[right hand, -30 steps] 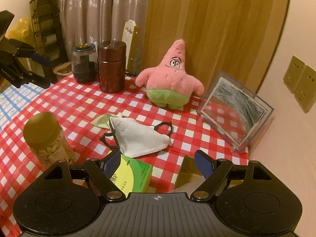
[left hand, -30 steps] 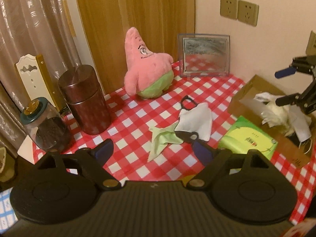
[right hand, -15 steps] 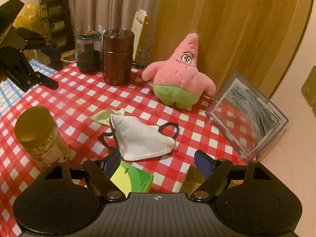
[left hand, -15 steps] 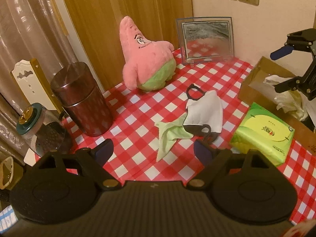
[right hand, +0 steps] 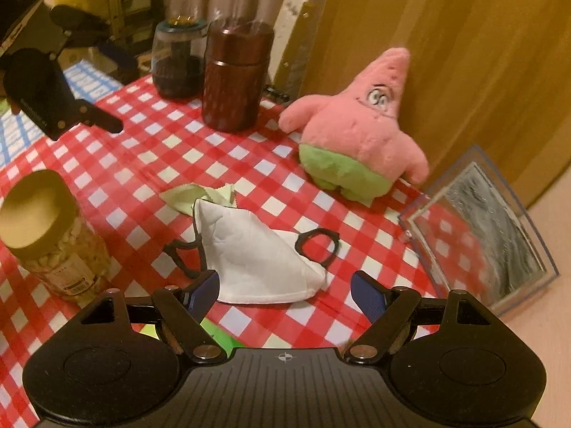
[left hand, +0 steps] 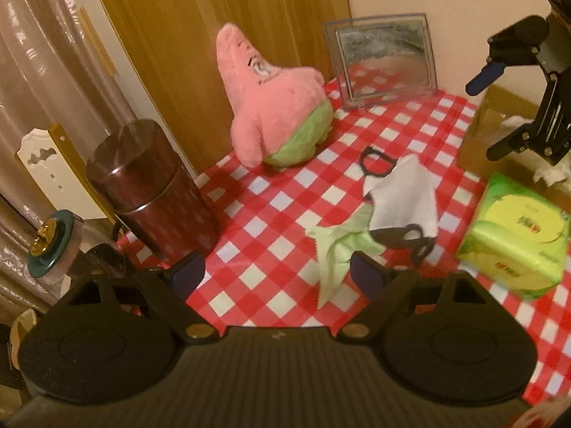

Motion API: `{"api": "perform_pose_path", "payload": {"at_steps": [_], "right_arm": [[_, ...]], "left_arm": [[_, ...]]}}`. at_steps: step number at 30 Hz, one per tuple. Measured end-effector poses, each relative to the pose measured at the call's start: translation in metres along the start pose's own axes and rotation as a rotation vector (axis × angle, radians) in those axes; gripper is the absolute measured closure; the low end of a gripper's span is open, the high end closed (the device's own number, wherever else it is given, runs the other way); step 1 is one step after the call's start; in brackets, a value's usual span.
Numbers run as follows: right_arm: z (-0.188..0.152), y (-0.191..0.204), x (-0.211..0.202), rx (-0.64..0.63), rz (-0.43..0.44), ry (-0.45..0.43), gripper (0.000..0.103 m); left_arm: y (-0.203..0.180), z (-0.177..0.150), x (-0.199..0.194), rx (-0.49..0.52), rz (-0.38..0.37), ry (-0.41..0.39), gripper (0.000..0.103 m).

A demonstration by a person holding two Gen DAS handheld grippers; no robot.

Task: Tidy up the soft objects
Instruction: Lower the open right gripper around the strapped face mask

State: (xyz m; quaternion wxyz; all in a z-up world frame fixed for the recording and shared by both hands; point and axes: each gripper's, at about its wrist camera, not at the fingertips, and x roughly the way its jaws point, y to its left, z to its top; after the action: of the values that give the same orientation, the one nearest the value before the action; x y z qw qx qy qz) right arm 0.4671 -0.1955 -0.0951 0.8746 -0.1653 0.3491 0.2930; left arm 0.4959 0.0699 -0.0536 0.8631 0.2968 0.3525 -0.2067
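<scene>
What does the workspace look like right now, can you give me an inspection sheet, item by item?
Surface: red checked tablecloth.
Job's things: white face mask overlapping pale green cloth; pink star plush upright by the wall.
Clutter: brown canister, dark glass jar, jar of white pieces, green tissue pack, cardboard box, mirror frame.
Grippers: left tongs open, empty; right tongs open, empty, above the mask.
Cables: nothing seen.
Surroundings: curtains, wall sockets.

We see the mask mid-table overlapping the cloth; the plush stands behind near the table's far edge.
</scene>
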Motion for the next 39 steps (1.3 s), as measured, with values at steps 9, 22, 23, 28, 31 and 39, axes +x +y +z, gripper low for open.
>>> {"api": "perform_pose_path", "payload": {"at_steps": [9,22,23,28,31,39], "right_arm": [[0.015,-0.002,0.054,-0.041,0.072,0.081,0.022],[0.029,0.001,0.121,-0.039,0.106,0.197,0.032],[0.03,0.002,0.125,-0.049,0.102,0.202,0.033],[0.033,0.005,0.138,-0.07,0.087,0.223,0.041],[0.034,0.006,0.145,-0.061,0.084,0.227,0.066],[0.027,0.005,0.139,-0.073,0.041,0.207,0.099]], "left_arm": [[0.006,0.0,0.042,0.058,-0.088,0.089,0.016],[0.004,0.007,0.084,0.071,-0.17,0.159,0.016],[0.003,0.007,0.086,0.074,-0.174,0.158,0.016],[0.004,0.005,0.094,0.05,-0.19,0.152,0.016],[0.004,0.006,0.096,0.041,-0.192,0.146,0.016],[0.004,0.008,0.101,0.045,-0.186,0.151,0.016]]}}
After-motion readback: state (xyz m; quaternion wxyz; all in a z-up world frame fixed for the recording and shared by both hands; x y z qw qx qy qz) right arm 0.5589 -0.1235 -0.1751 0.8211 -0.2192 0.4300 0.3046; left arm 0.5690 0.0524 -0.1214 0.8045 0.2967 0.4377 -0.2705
